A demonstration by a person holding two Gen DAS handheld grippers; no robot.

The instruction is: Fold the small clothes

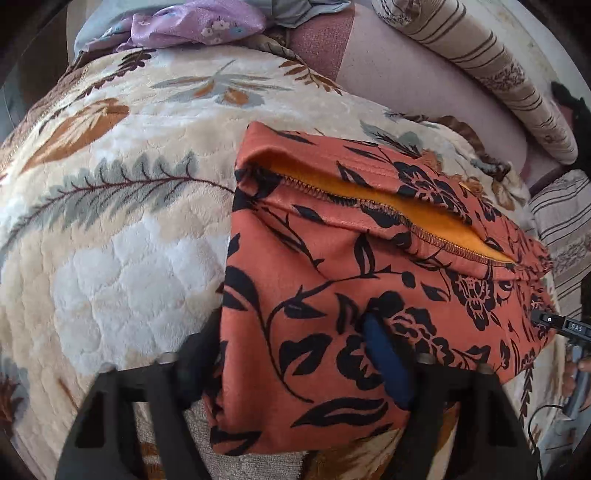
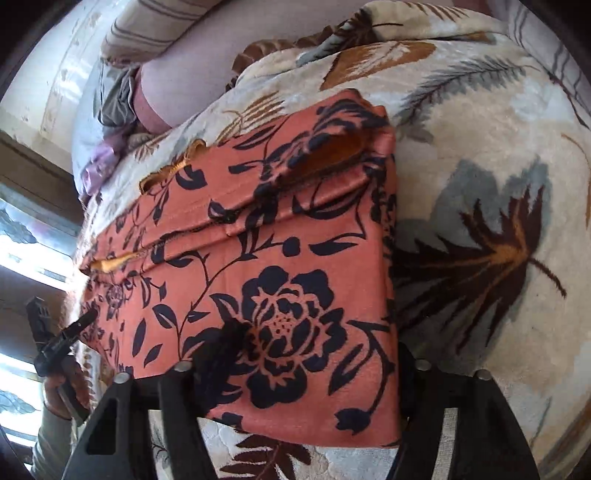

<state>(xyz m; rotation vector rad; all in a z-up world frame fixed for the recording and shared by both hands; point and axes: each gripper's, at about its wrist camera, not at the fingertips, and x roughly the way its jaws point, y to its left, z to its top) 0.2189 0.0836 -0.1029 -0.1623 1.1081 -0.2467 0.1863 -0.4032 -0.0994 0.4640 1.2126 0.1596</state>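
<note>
Left gripper (image 1: pixel 295 354) straddles the near-left edge of the orange floral garment (image 1: pixel 369 258), one finger on top, one outside the cloth, jaws wide, gripping nothing I can confirm; the garment lies folded on the leaf-patterned blanket (image 1: pixel 110 221), its orange lining showing at the seam; right gripper (image 2: pixel 306 354) brackets the near-right corner likewise, jaws spread across the fabric.

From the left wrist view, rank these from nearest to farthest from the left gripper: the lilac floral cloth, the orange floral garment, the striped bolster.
1. Orange floral garment, lying across the left gripper.
2. Striped bolster, far upper right.
3. Lilac floral cloth, top, left of centre.

Items 2 and 3 are too close to call.
</note>
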